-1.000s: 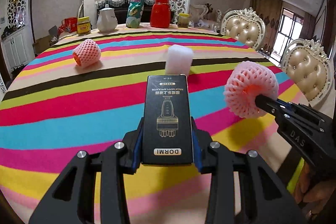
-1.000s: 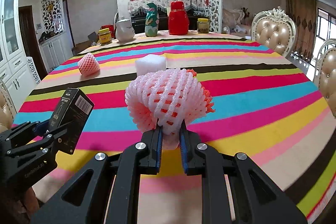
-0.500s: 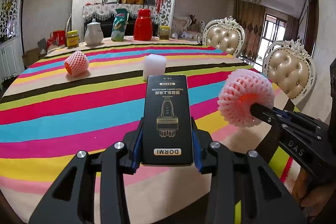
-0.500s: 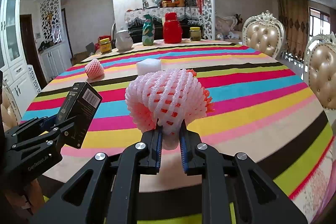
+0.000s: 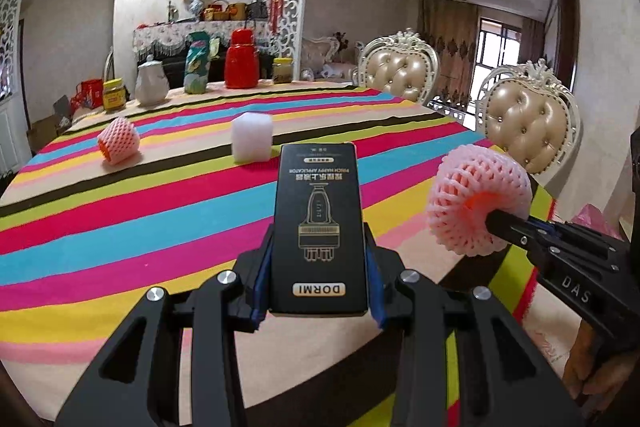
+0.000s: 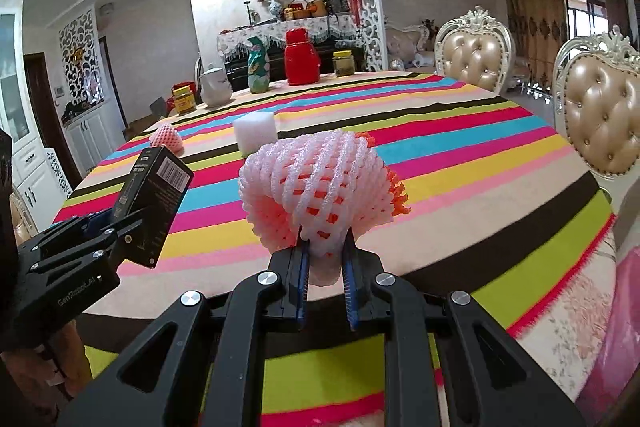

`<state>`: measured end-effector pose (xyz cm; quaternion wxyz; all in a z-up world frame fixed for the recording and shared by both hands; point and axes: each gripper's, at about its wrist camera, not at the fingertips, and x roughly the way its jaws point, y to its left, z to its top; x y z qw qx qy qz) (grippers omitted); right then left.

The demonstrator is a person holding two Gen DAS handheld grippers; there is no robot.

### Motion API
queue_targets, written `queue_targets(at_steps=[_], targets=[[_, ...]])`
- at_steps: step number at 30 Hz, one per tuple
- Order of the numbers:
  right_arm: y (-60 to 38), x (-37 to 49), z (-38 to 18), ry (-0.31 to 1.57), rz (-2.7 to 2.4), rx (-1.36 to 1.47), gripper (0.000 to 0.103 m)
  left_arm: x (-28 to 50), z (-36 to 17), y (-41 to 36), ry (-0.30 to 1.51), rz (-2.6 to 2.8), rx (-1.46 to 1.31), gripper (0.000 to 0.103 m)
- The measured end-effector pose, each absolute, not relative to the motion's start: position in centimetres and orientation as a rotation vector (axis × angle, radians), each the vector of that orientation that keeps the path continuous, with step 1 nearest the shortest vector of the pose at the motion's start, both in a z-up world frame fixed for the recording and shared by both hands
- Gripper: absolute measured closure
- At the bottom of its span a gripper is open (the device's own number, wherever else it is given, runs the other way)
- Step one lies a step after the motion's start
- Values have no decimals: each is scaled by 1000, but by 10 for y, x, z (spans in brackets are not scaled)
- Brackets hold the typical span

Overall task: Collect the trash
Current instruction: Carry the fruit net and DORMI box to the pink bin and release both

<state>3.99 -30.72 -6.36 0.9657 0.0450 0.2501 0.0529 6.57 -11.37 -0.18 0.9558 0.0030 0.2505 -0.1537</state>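
Left gripper (image 5: 318, 291) clamped flat on the stiff black cardboard DORMI box (image 5: 318, 227), held above the striped tablecloth's (image 5: 120, 227) near edge. Right gripper (image 6: 325, 279) pinching the squishy pink foam fruit net (image 6: 320, 187), also airborne. Both probably featherlight; net squashes easily, so better pinched at a bunched fold.

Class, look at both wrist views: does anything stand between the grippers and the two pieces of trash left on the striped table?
Both grippers are full: the left gripper clamps the black box, the right gripper the pink foam net. Nothing else blocks the white foam or second net.
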Motion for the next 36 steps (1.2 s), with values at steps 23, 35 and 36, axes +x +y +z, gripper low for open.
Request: queue_targets(at_steps=[23,35,36], targets=[[-414,-53,-71,459,-99,142,85,18,0,-240,447,-618,164,65],[-536,-125,-79,430,-415,269,85,1,0,-369,462,-923,240,65],[-543,-129,-79,427,-433,272,85,0,-1,-378,467,-940,243,65]])
